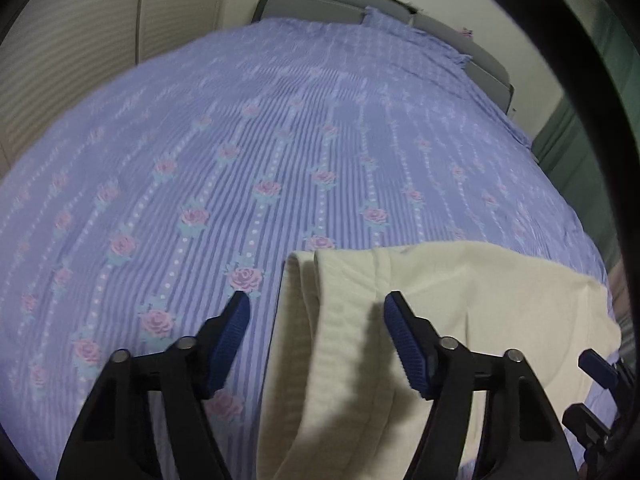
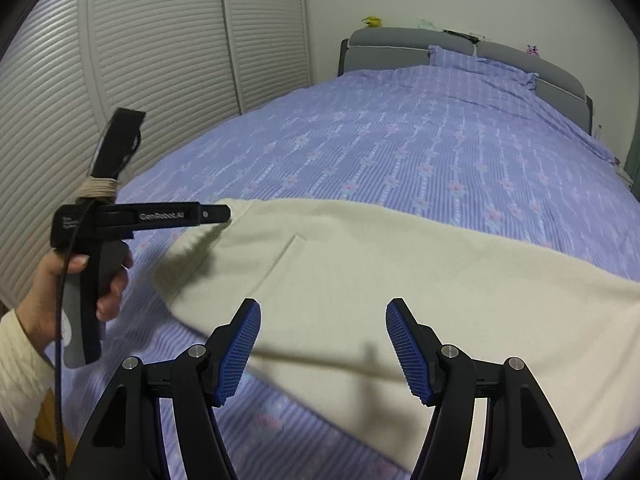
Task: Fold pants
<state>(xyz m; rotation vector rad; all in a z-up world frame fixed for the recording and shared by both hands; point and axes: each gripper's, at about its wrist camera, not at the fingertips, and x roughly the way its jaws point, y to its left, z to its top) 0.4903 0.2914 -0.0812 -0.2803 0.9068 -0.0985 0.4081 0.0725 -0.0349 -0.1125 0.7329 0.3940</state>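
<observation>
Left wrist view: left hand-held gripper (image 1: pixel 316 300) wide open, blue ribbed pads (image 1: pixel 404 340) spread apart, hovering over the left end of the cream pants (image 1: pixel 460 300). Pants lying flat on the bed, on a lilac bedspread (image 1: pixel 248 128) printed with stripes and pink roses. Thick ribbed band of the pants (image 1: pixel 304 360) running down between the two fingers, one finger over bare bedspread, the other over cream cloth; no contact to be made out. Tip of the right hand-held gripper (image 1: pixel 600 372) showing at the lower right edge, beside the pants. Grey headboard (image 1: pixel 320 0) at the far end of the bed. Right wrist view: right hand-held gripper (image 2: pixel 323 336) likewise open, fingers apart above the near edge of the pants (image 2: pixel 380 272), gripping nothing. Pants spread crosswise over the near part of the bedspread (image 2: pixel 400 132). Left hand-held gripper (image 2: pixel 224 213) seen side-on at the far left corner of the cloth, fingertips at the cloth's edge, held by a left hand (image 2: pixel 60 292) in a cream knitted sleeve. White louvred wardrobe doors (image 2: pixel 160 60) along the left of the bed, grey headboard (image 2: pixel 400 44) and a matching pillow (image 2: pixel 452 56) beyond.
</observation>
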